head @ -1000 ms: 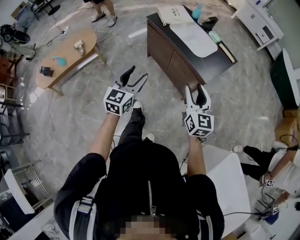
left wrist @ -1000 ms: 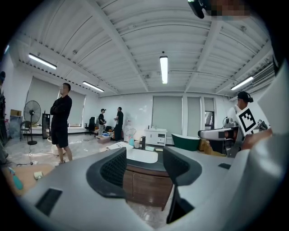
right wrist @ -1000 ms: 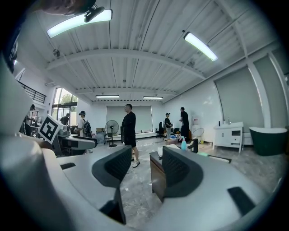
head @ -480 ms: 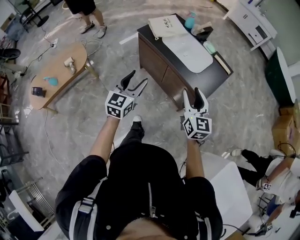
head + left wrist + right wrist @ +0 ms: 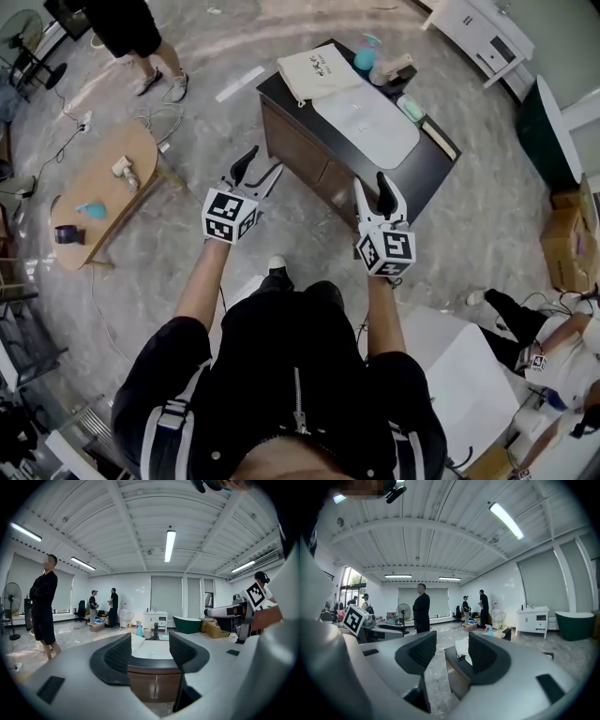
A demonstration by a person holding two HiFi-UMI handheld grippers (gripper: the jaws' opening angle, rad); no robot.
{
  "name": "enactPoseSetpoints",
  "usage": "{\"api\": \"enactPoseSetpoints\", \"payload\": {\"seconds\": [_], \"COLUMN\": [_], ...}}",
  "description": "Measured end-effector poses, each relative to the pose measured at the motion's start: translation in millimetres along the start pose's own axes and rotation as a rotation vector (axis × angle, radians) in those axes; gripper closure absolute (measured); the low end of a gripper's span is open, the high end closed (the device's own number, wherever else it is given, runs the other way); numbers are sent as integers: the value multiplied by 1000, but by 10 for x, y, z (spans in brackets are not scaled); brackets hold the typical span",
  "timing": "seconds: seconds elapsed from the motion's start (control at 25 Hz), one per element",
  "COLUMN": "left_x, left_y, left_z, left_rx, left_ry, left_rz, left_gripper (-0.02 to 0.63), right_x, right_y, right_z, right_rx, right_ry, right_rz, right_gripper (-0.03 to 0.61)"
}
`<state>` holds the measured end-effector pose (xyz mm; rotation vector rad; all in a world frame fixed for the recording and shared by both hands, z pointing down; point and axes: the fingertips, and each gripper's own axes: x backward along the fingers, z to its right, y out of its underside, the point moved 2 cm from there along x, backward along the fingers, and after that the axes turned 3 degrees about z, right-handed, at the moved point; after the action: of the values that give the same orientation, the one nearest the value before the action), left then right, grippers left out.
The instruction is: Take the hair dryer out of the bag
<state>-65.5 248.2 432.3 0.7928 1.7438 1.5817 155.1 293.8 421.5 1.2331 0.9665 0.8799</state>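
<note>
We hold both grippers out side by side, short of a dark desk (image 5: pixel 298 148). In the head view the left gripper (image 5: pixel 255 169) has its jaws spread with nothing between them. The right gripper (image 5: pixel 373 190) is likewise released and empty. Each gripper's own view agrees: the pads stand apart with only the room in the gap.

The bag (image 5: pixel 315 70), a cream cloth one, lies flat on the far left corner of the desk top. It is just beside a white mat (image 5: pixel 367 122) and near a teal bottle (image 5: pixel 364 58). We cannot make out the dryer in any view, so we cannot tell whether it is in the bag.

Only the head view shows the desk top from above. It also shows an oval wooden table (image 5: pixel 139 148) well off to the left, with small things on it.

The left gripper view meets the desk front level, with the mat's edge in the gap between the jaws. It adds a person in black (image 5: pixel 44 611) standing at the left and a green tub (image 5: pixel 187 624) by the far wall. The right gripper's marker cube is at its right edge.

The right gripper view takes the desk from a corner, with the bag showing between its jaws. It alone shows a standing fan (image 5: pixel 402 611) and, at its left, the left gripper's cube.
</note>
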Motion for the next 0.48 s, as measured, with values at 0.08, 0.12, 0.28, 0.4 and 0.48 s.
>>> {"api": "enactPoseSetpoints", "payload": {"seconds": [0.08,0.12,0.28,0.4,0.48], "left_x": [-81,-112,-261,-395,-507], "left_y": [-37,-50,-40,14,46], "left_z": [-127,-183,-395,-535,-626], "left_rx": [3,6,15,30,34], "left_ry": [5,5,3,-2,-4], "left_rz": [2,3,4,-3,-9], "left_gripper": [359,359,359,359,359], "right_x": [-130,-194,-468,-682,-849], "right_y": [-32,-44,-58,-39,-33], "right_z": [-24,-29,-1,40,81], "right_rx": [8,12,16,13,11], "right_ry": [-1,-2,-2,-5,-8], "right_rz": [-4,-7,-8,-7,-7], "right_gripper": [370,370,370,370,370]}}
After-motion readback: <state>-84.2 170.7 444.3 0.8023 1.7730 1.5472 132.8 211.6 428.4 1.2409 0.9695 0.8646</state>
